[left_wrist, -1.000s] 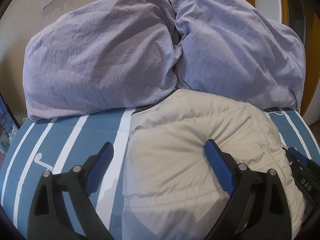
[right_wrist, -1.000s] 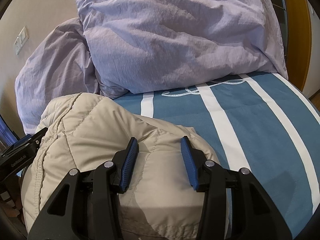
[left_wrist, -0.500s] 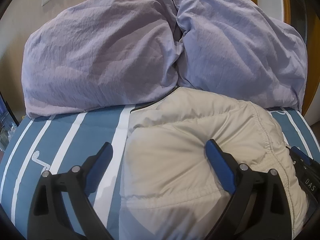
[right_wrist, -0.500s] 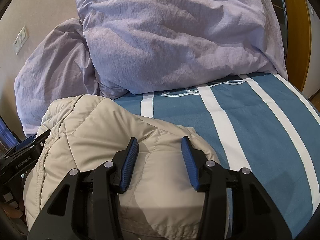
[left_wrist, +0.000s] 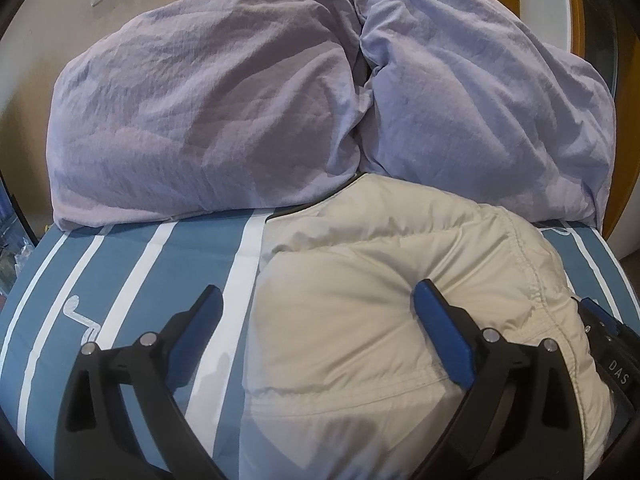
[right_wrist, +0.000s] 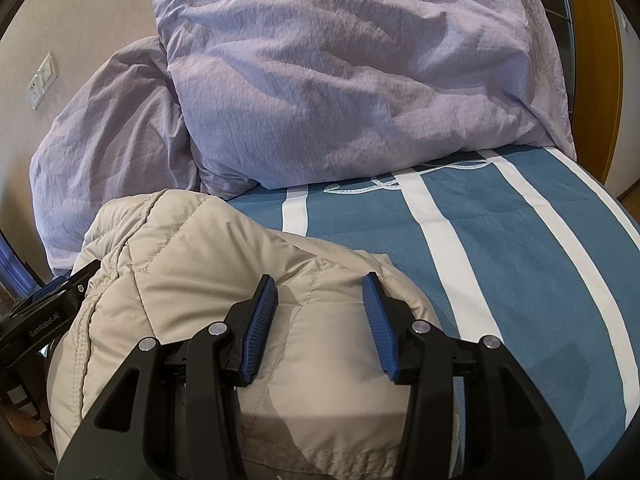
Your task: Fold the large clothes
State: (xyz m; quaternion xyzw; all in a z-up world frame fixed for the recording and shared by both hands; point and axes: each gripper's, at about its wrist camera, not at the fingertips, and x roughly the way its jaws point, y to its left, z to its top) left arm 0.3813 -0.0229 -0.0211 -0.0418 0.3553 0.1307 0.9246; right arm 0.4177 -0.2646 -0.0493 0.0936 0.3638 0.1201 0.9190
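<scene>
Your beige quilted puffer jacket lies bundled on the blue-and-white striped bed cover, touching the lilac pillows. It looks light, puffy, slippery — grip a stitched hem. Left gripper gapes wide; right gripper half-open — neither holding.

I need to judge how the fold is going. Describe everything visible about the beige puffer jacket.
The beige puffer jacket is quilted, with stitched seams and a gathered, puckered edge; the fabric looks thin, smooth and padded. It lies bunched into a rounded, folded mound on the blue and white striped bedsheet, its far end against the lilac duvet. The left gripper and right gripper hang over it, jaws open; whether the left gripper's right pad presses the fabric is unclear.
</scene>
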